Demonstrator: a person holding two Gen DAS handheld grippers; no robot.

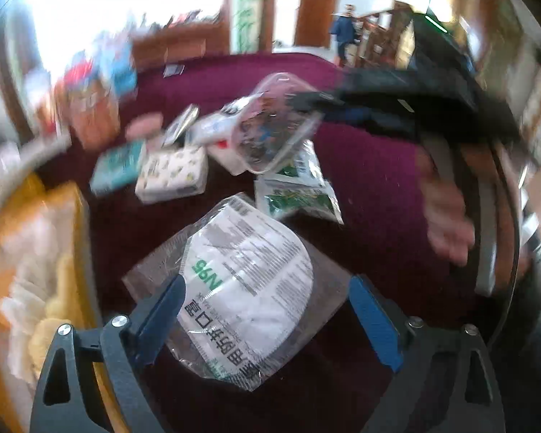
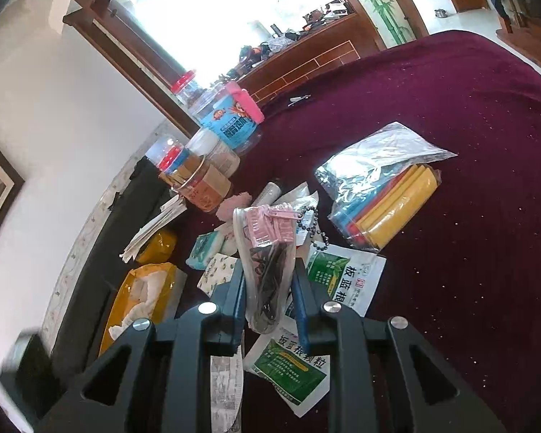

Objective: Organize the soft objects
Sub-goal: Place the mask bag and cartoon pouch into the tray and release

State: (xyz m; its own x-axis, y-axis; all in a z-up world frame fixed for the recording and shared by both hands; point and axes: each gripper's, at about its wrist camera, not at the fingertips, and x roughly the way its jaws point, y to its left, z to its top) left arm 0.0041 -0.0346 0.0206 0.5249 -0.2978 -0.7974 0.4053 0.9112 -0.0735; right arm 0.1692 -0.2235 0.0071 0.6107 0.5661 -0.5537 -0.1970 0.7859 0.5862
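Note:
My left gripper (image 1: 268, 280) is open wide and points down at a wrapped white N95 mask (image 1: 249, 281), which lies on the maroon cloth (image 1: 371, 187) between the blue pads (image 1: 375, 324). The pads do not press on it. My right gripper (image 2: 270, 281) is shut on a clear pouch (image 2: 267, 263) that holds pink clips and black hair ties. It keeps the pouch lifted over the pile. From the left wrist view that pouch (image 1: 270, 126) hangs from the right gripper's black fingers (image 1: 317, 99), beyond the mask.
Green herbal sachets (image 2: 342, 278) (image 1: 295, 195), small tissue packs (image 1: 169, 173) (image 2: 212, 245) and a zip bag of coloured cloths (image 2: 386, 195) lie on the cloth. A yellow tissue pack (image 2: 144, 296) (image 1: 36, 252) sits left. Jars (image 2: 227, 119) stand behind. A hand (image 1: 447, 216) is at right.

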